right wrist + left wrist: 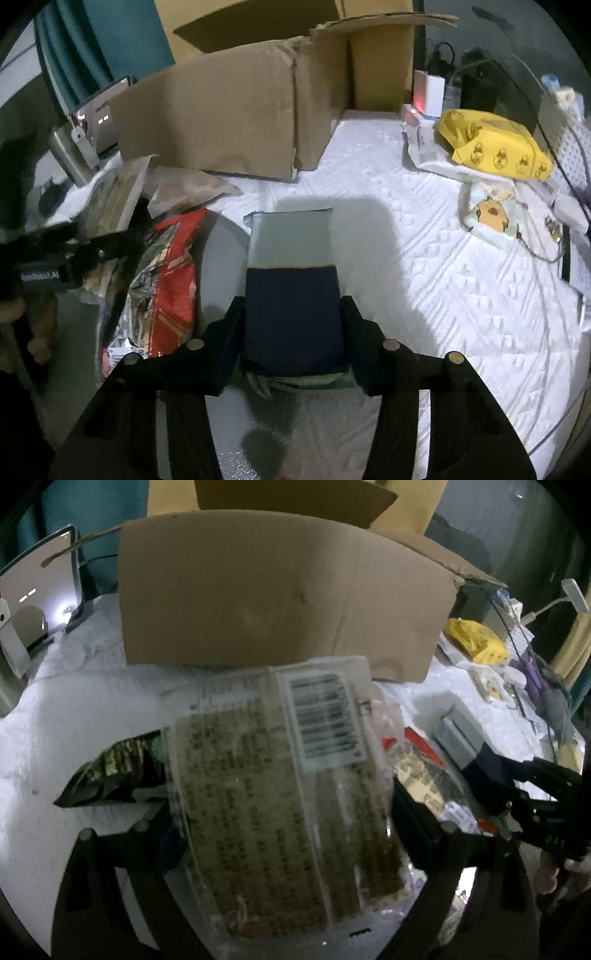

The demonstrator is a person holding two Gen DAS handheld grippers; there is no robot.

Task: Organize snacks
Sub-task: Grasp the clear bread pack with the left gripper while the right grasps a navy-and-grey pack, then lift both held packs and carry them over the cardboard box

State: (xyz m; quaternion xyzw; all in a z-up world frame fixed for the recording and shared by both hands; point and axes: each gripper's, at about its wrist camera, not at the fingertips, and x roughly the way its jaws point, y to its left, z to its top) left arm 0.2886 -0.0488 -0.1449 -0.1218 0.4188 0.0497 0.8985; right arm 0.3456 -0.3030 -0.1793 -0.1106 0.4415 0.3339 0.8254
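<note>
Left gripper [280, 834] clamps a clear snack pack [273, 794] and right gripper [293, 325] pinches a navy pouch [291, 295], both just before the box [221, 122].

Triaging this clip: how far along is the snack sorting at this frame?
Early. Done: nothing visibly sorted; the inside of the cardboard box can't be seen. In hand: the left gripper holds a clear barcode-labelled packet, the right gripper has its fingers against a navy-and-grey packet. Left: the red bag and dark green bag lie loose on the white cover.
</note>
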